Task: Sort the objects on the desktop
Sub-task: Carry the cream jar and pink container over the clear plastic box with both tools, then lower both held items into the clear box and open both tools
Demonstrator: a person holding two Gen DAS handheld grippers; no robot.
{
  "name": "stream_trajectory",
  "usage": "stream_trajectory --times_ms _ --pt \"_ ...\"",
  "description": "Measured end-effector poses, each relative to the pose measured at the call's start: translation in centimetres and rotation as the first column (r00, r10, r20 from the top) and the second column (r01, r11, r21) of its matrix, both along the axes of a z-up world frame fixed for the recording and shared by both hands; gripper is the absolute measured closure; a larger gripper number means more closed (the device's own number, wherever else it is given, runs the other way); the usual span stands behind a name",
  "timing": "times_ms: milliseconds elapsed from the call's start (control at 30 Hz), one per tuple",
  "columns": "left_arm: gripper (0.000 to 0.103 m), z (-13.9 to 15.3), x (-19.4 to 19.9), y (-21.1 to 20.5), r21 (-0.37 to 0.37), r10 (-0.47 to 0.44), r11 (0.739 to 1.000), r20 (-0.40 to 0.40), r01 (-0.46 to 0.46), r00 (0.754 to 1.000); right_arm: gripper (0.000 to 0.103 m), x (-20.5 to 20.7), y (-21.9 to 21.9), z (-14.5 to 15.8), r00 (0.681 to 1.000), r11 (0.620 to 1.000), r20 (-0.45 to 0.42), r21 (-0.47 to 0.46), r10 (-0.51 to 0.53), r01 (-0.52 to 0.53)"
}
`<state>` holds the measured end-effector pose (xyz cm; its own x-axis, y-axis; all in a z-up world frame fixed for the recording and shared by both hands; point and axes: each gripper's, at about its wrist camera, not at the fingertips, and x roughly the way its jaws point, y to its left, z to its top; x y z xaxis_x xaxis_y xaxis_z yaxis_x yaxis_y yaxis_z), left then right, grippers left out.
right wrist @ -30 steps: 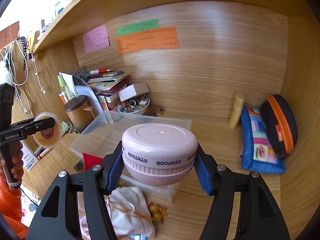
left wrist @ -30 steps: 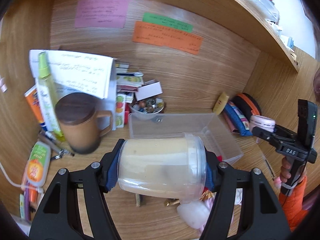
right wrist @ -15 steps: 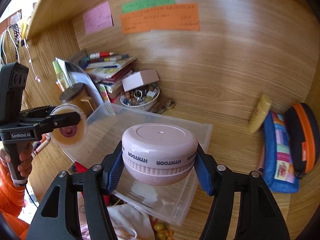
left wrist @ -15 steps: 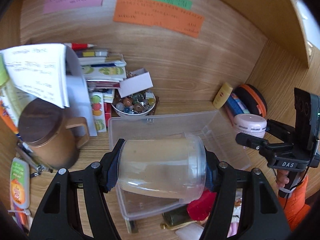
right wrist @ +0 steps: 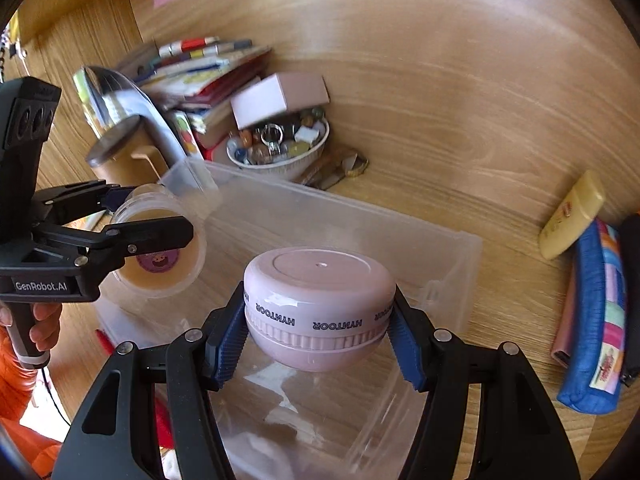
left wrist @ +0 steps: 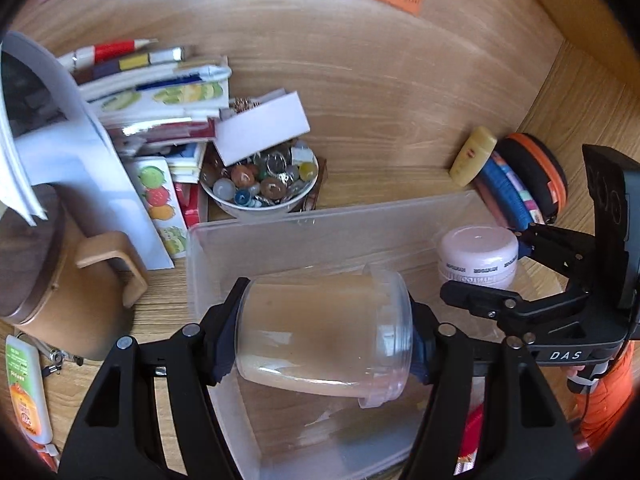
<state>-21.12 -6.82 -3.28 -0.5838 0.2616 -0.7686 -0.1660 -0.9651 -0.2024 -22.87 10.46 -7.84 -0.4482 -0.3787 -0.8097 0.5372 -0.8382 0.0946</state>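
Left wrist view: the left gripper (left wrist: pixel 324 340) is clenched on one clear plastic jar (left wrist: pixel 324 336), which lies on its side crosswise between the blue pads, lid end to the right. It hangs above the open clear plastic bin (left wrist: pixel 208 248), at the bin's near left part. To the right, the right gripper (left wrist: pixel 480 264) grasps one pink jar (left wrist: pixel 476 256), upright, over the bin's right side.

Right wrist view: the pink jar (right wrist: pixel 320 304) sits squarely between the pads, each pressing a flank at its ribbed seam, with the bin (right wrist: pixel 452 256) beneath it. At left, the left gripper (right wrist: pixel 156 216) holds the clear jar (right wrist: pixel 160 252), whose base shows a purple sticker.

Count: two jars, one bin, one bowl of beads (left wrist: pixel 260 184) just beyond the bin's far edge, one brown lidded mug (left wrist: pixel 52 276) to the left, one yellow tube (left wrist: pixel 472 156) to the far right.

A second ago both jars hung in front of the bin, with the loose clutter on the near desk below them; now both are over its interior and lower, and the grips are unchanged.
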Motion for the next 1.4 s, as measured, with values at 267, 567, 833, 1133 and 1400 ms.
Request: stream_trajectory --times_ms 267,567,833,1133,1400 --pt "0.037 -1.5 -1.2 0.6 -0.027 -0.014 1.000 0.052 0.016 0.999 0.043 -0.8 -1.3 -1.1 0.999 0.998 0.026 0.056 0.026 -0.027" --pt "0.037 -2.2 -1.5 1.5 -0.081 -0.023 0.996 0.071 0.028 0.997 0.043 -0.7 -2.7 -1.7 0.998 0.983 0.019 0.172 0.058 -0.060" --pt "0.037 -2.5 -1.6 2.1 -0.129 -0.017 0.991 0.067 0.026 0.998 0.043 -0.4 -3.8 -2.5 0.995 0.972 0.053 0.213 0.088 -0.098" --pt "0.036 -2.2 -1.2 2.1 -0.122 -0.012 0.992 0.051 0.018 0.999 0.042 -0.8 -3.9 -2.8 0.993 0.973 0.090 0.214 0.073 -0.091" --pt "0.035 -0.9 -0.2 1.6 -0.120 -0.005 0.993 0.004 0.005 1.000 0.042 -0.9 -4.0 -2.4 0.995 0.979 0.093 0.197 0.035 -0.053"
